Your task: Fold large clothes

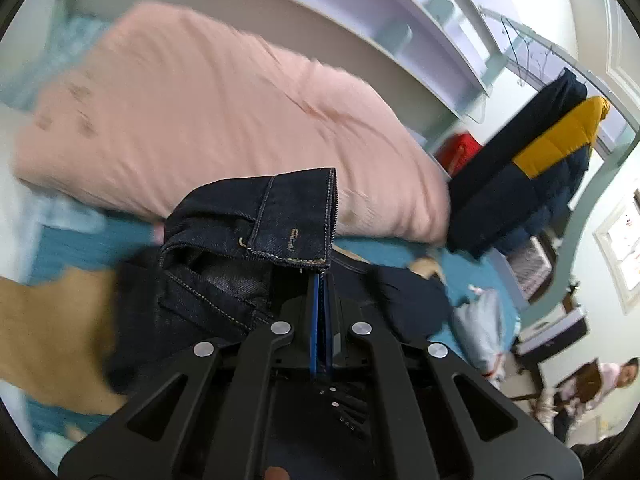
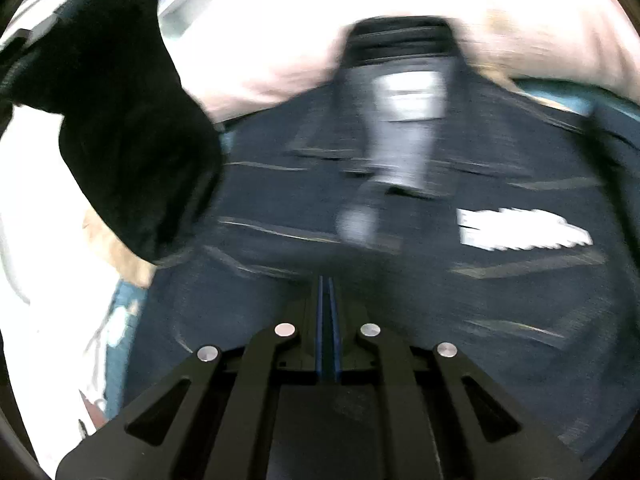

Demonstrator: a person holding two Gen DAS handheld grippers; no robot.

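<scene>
Your left gripper [image 1: 321, 280] has its blue-lined jaws pressed together on the waistband corner of the dark indigo denim jeans [image 1: 256, 224]; the stitched band stands up just above the fingertips, sharp against the blurred room. Only this left wrist view shows the surroundings: a large pink quilt [image 1: 208, 112] heaped on the teal bed sheet [image 1: 80, 244], white wall shelves [image 1: 400, 32] behind it, and a navy-and-yellow padded jacket [image 1: 532, 152] hanging at the right.

Your right gripper [image 2: 326, 280] also has its jaws drawn together, with the jeans [image 2: 440, 240] spread right under them; heavy blur keeps you from seeing whether any cloth is pinched there. This view alone gives you the broad denim panel lying over the bed, a white patch [image 2: 520, 228] on it, and a dark fold of fabric [image 2: 132, 140] hanging at the left.
</scene>
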